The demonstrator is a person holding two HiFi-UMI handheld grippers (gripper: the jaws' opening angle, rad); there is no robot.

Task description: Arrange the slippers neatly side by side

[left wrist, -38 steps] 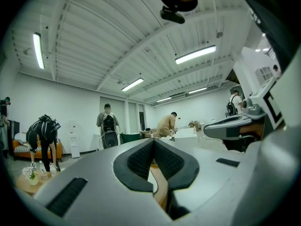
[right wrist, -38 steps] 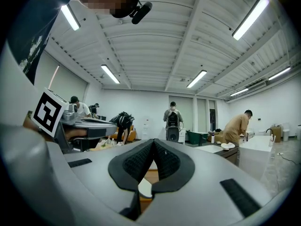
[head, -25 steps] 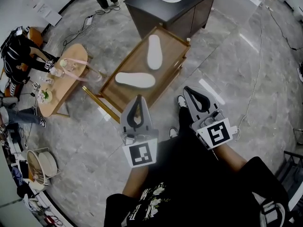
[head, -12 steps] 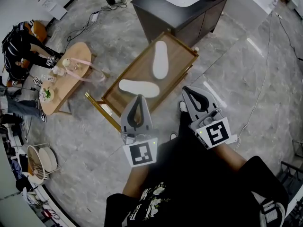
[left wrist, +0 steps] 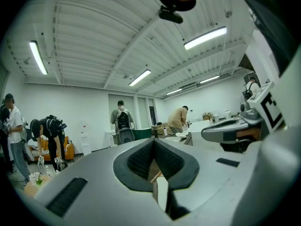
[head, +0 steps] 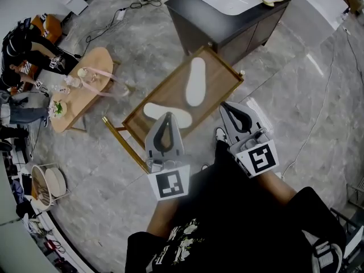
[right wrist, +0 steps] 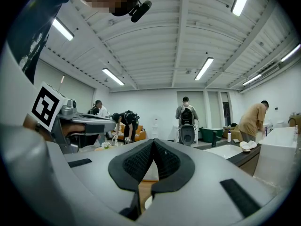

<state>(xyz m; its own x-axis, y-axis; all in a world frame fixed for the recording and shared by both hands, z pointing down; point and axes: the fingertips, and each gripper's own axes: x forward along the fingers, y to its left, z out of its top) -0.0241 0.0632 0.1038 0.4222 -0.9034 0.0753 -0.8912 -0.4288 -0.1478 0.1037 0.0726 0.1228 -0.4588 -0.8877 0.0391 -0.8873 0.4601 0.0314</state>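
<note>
Slippers lie apart and at an angle on the tray (head: 170, 90) in the head view, far slipper (head: 196, 81) and near slipper (head: 154, 110), with the left gripper (head: 166, 118) above the near one and the right gripper (head: 226, 108) beside the tray. Left gripper view: jaws pressed together, nothing between. Right gripper view: likewise closed and empty.

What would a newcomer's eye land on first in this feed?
Two white slippers lie at an angle to each other on the low wooden table in the middle of the head view. The near slipper lies crosswise and the far slipper lengthwise. In front of them, the left gripper and right gripper are held out toward the table, jaws shut and empty.
</note>
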